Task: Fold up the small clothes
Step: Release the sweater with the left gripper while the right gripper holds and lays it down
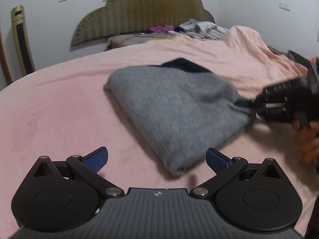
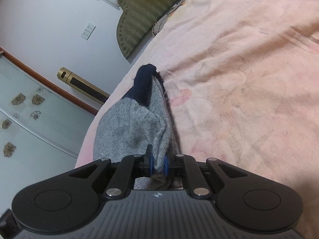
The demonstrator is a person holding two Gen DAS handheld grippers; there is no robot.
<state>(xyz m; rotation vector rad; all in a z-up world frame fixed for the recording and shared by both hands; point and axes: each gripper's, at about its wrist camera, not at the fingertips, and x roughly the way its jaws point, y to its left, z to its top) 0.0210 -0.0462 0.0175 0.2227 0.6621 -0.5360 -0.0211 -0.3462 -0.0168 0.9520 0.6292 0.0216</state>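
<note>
A grey knitted garment [image 1: 175,107] with a dark navy band at its far end lies folded on the pink bedspread [image 1: 59,107]. My left gripper [image 1: 157,160] is open and empty, just short of the garment's near corner. My right gripper [image 1: 251,107] comes in from the right and is shut on the garment's right edge, pulling it taut. In the right wrist view the right gripper [image 2: 159,164] pinches a bunched fold of the grey garment [image 2: 129,131], and the navy band [image 2: 144,85] stands up beyond it.
A pile of mixed clothes [image 1: 191,28] lies at the head of the bed by the olive headboard [image 1: 139,14]. A gold tower fan [image 1: 21,39] stands at the left wall. The bed's left edge drops off near the wardrobe doors [image 2: 30,119].
</note>
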